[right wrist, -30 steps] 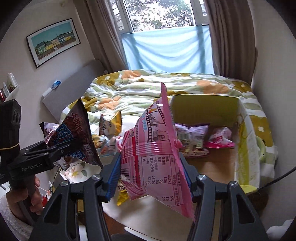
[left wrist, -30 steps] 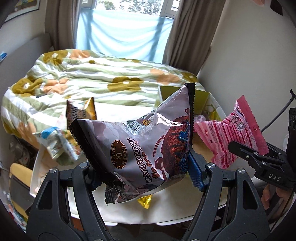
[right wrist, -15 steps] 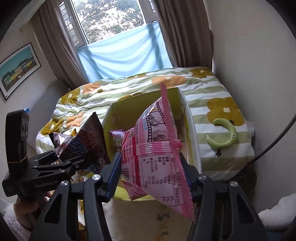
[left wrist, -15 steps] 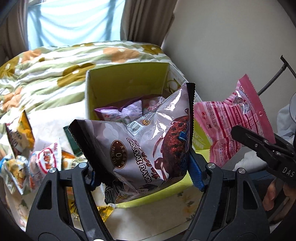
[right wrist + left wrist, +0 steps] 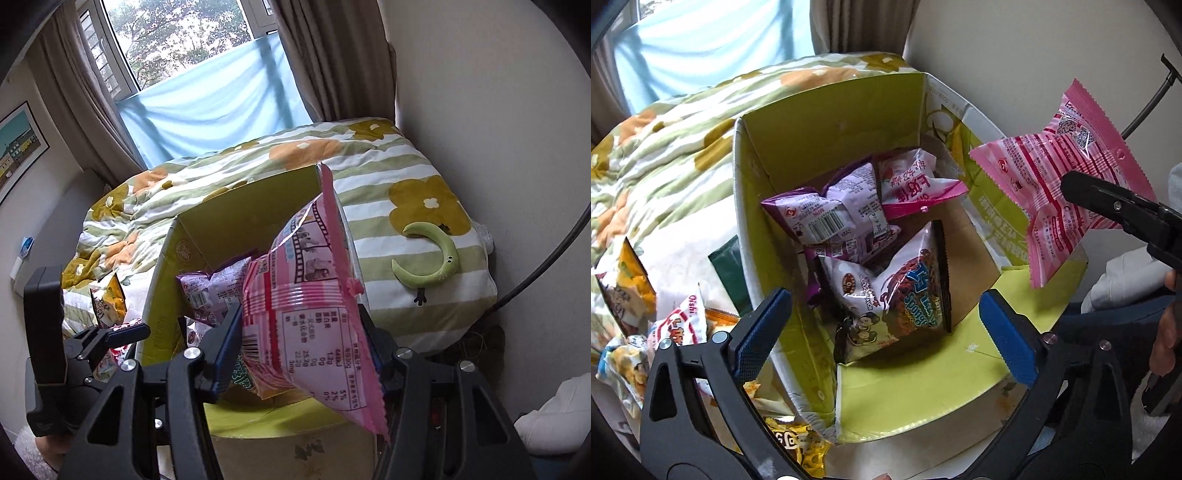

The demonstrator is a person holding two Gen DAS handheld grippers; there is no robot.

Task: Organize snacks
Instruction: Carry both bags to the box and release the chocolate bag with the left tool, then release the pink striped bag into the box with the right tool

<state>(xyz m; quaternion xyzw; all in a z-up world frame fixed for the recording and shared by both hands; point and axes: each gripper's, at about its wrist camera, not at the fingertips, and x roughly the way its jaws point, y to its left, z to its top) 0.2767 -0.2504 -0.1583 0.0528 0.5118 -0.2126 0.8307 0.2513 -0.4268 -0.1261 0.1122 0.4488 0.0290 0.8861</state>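
My left gripper (image 5: 884,317) hangs over the yellow-green cardboard box (image 5: 831,122). Its jaws are opening, wide apart, with nothing pressed between the blue pads. Below them the chocolate sponge snack bag (image 5: 897,306) lies loose inside the box. A purple bag (image 5: 831,214) and a pink-and-white bag (image 5: 912,181) lie behind it. My right gripper (image 5: 301,343) is shut on a pink snack bag (image 5: 306,295), held above the box's near right corner. In the left wrist view that pink bag (image 5: 1060,184) hangs at the right.
Several loose snack packets (image 5: 679,328) lie left of the box, with a dark green packet (image 5: 729,273) against its wall. Floral bedding (image 5: 665,155) spreads behind. A green crescent plush (image 5: 436,258) lies on the bed to the right. A wall stands close on the right.
The left gripper opened and let go of the chocolate bag, which dropped into the box. Both grippers moved over the box and tilted downward. The right keeps its grip on the pink bag.
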